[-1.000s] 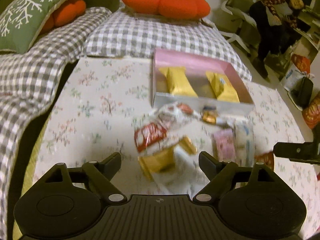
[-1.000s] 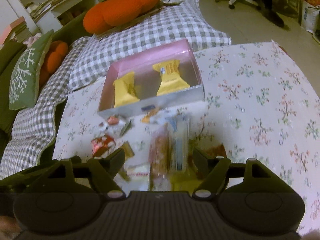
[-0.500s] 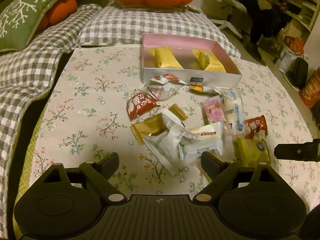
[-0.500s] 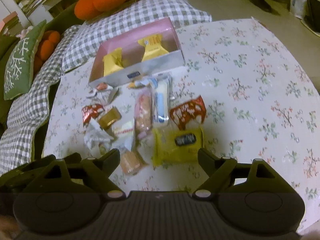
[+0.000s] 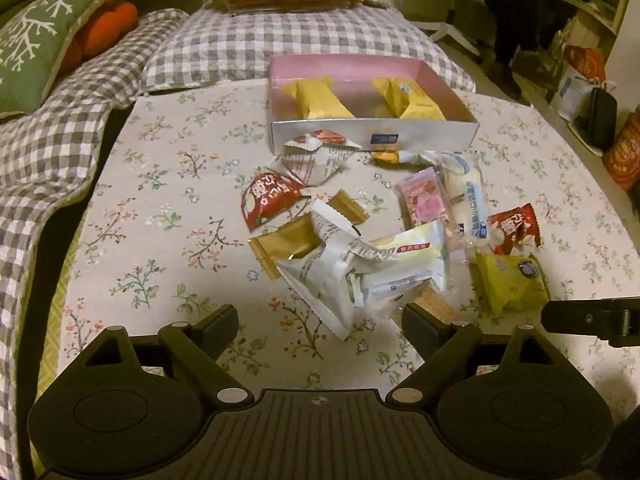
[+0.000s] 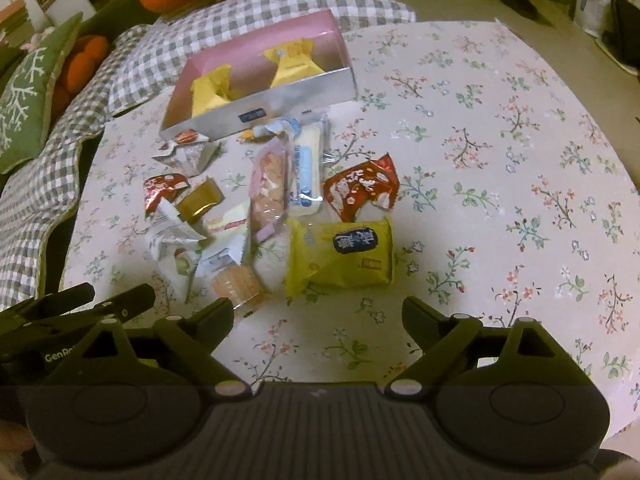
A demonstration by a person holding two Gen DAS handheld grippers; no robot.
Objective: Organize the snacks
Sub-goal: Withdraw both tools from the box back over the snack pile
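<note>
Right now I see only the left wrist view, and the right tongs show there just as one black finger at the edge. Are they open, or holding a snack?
Observer: The right tongs have just been opening and stand wide, with only the tablecloth between them.
Operator: What lies closest ahead of them?
Observer: The yellow-green packet, lying flat just beyond the gap, dark label up.
Operator: Something brown is half hidden in my view. What is it?
Observer: A brown biscuit in a clear wrapper, left of that packet.
</note>
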